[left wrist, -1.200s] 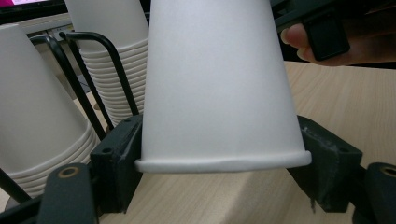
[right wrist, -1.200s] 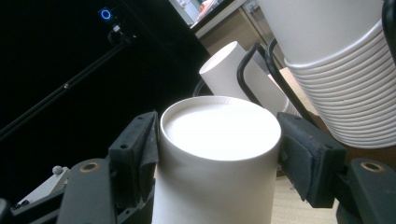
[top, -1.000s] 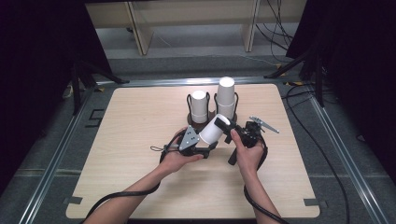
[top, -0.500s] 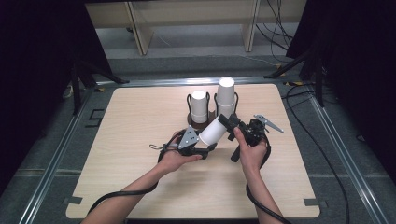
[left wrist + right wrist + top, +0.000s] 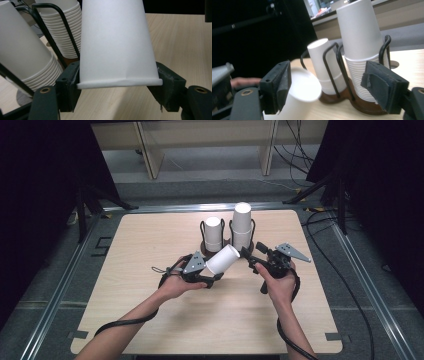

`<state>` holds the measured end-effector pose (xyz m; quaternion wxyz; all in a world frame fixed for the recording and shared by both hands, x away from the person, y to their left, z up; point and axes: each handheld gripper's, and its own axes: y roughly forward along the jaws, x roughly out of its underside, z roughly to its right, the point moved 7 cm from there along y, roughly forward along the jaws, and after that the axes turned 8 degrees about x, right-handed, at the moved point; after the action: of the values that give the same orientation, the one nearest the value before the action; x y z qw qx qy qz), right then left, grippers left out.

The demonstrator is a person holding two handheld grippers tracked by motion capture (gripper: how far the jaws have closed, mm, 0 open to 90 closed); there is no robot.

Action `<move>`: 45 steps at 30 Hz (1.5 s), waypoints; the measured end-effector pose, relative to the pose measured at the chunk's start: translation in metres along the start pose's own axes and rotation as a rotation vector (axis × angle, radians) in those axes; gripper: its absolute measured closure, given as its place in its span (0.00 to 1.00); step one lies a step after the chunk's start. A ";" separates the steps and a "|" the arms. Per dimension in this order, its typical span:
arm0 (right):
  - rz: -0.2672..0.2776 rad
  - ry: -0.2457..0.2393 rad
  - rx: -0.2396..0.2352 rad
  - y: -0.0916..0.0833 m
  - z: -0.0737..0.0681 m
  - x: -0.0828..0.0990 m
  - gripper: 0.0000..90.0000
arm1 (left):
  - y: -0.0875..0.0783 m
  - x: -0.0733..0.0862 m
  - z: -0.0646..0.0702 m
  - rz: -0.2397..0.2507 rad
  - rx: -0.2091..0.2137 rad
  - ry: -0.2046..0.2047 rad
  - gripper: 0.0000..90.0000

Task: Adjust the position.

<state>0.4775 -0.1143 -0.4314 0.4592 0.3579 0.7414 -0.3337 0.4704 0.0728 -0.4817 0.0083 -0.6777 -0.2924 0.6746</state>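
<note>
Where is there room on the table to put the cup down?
The table is bare along its whole left side, beside the left gripper holding the cup, and along the near edge between the two forearms. The right edge past the right gripper is free too. It is crowded at the back middle, around the cup rack.

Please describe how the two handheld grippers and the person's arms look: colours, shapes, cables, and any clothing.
Both the left gripper and the right gripper are black, and each has a grey three-cornered plate on top. Their jaws are blocky black arms with dark pads and brass-coloured bolt holes. A thick black cable trails from each gripper. The forearms are bare, with no sleeves or gloves visible.
</note>
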 end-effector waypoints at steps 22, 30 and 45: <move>-0.160 -0.211 -0.033 -0.005 0.006 0.035 0.22 | -0.033 -0.007 -0.010 -0.195 0.094 0.120 0.34; -0.174 -0.270 -0.073 -0.004 0.008 0.040 0.21 | -0.039 -0.004 -0.013 -0.285 0.130 0.183 0.34; -0.261 -0.354 -0.128 -0.002 0.007 0.049 0.18 | -0.042 -0.005 -0.015 -0.379 0.156 0.256 0.35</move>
<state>0.4632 -0.1104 -0.4792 0.5568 0.1647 0.7091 -0.4000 0.4687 0.1113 -0.4585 0.2238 -0.6881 -0.3580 0.5902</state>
